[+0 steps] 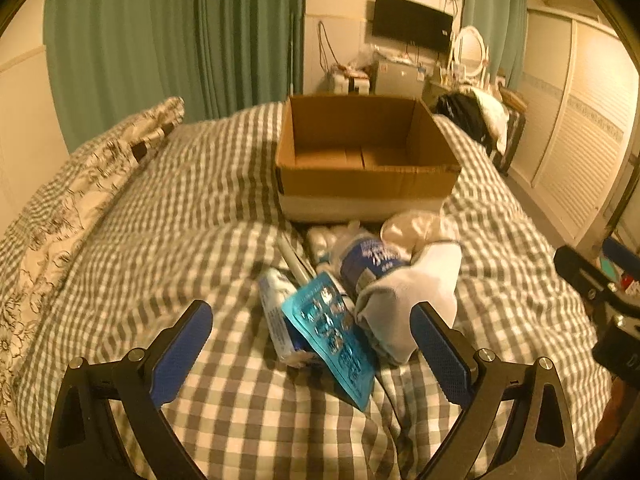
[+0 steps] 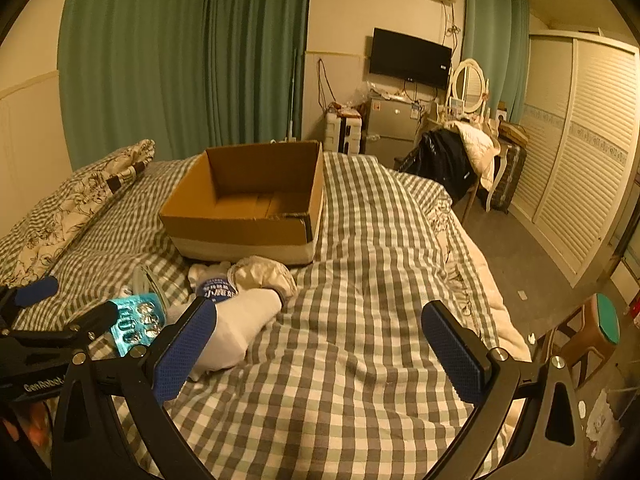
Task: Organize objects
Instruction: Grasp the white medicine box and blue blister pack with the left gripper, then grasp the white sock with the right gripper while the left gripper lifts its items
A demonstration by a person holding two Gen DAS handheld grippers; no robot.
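Observation:
An empty open cardboard box [image 1: 366, 184] stands on the checked bed; it also shows in the right wrist view [image 2: 240, 232]. In front of it lies a pile: a blue blister pack [image 1: 334, 332], a white sock [image 1: 412, 296], a blue-labelled packet [image 1: 372, 260], a small white packet [image 1: 276, 312] and a pale cloth [image 1: 416, 226]. My left gripper [image 1: 312, 340] is open, its fingers on either side of the blister pack and sock, just short of them. My right gripper [image 2: 320, 340] is open and empty over bare bedding, right of the sock [image 2: 240, 320] and blister pack [image 2: 136, 320].
A floral pillow [image 1: 80, 184] lies along the bed's left side. Green curtains hang behind. A chair with clothes [image 2: 452, 160], a wardrobe [image 2: 580, 152] and a stool [image 2: 596, 332] stand to the right of the bed. The left gripper's body [image 2: 48, 344] shows at the right view's left edge.

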